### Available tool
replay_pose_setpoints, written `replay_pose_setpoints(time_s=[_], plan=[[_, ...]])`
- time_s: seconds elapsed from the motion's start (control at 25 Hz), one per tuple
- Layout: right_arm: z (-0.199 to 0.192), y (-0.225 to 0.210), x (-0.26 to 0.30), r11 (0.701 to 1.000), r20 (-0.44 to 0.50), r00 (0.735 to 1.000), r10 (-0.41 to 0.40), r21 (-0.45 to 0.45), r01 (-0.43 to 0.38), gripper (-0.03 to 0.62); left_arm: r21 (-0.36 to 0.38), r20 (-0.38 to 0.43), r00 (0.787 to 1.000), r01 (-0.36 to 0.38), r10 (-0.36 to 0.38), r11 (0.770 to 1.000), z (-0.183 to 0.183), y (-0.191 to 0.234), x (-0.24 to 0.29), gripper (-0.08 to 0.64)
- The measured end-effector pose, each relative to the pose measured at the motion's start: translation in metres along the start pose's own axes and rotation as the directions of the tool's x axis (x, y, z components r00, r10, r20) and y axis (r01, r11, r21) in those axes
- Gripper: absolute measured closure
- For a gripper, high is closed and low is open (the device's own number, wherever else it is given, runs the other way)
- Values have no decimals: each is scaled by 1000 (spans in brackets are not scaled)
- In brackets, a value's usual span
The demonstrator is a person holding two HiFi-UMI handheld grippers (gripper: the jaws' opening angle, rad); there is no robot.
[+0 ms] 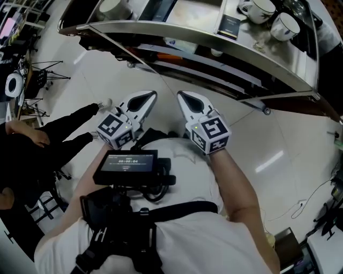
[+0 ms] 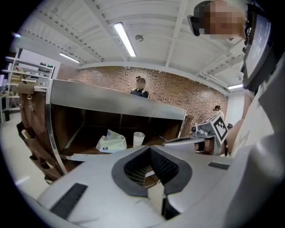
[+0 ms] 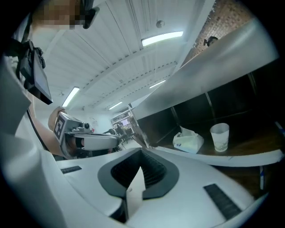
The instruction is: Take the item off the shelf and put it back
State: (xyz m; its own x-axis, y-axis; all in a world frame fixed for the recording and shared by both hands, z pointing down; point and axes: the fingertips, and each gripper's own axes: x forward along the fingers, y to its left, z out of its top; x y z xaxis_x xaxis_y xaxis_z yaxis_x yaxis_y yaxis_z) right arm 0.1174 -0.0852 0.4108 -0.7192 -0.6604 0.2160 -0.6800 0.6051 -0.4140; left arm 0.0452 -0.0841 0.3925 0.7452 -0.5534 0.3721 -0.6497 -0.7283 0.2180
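A white soft pack (image 2: 111,143) and a paper cup (image 2: 138,139) stand side by side on the dark lower shelf (image 2: 84,147), some way ahead of both grippers. The right gripper view shows the same pack (image 3: 189,141) and cup (image 3: 220,136). In the head view my left gripper (image 1: 140,101) and right gripper (image 1: 188,101) are side by side in front of the shelf unit (image 1: 214,48), short of its edge. Both are shut with nothing between the pads. Each gripper appears in the other's view: the right gripper (image 2: 209,131) and the left gripper (image 3: 84,140).
Two white mugs (image 1: 258,9) (image 1: 285,25) and a dark card (image 1: 230,25) sit on the shelf unit's top. A person in black (image 1: 32,139) crouches on the floor at the left, near tripods (image 1: 37,75). Another person (image 2: 140,89) stands behind the shelf.
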Motion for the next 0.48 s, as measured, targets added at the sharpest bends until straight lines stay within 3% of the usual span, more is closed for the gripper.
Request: replay_pose_setpoints(time_s=[0.2,0.48], plan=[[6,-7,11,1000,5,1000,-17,-16,17,583,-5,0,999,33,-33,999,1,7,11,549],[3,-15,23,990,-35,991,-128,-61,126,583,-25,11,997,75,-75,997,-9,18,8,549]])
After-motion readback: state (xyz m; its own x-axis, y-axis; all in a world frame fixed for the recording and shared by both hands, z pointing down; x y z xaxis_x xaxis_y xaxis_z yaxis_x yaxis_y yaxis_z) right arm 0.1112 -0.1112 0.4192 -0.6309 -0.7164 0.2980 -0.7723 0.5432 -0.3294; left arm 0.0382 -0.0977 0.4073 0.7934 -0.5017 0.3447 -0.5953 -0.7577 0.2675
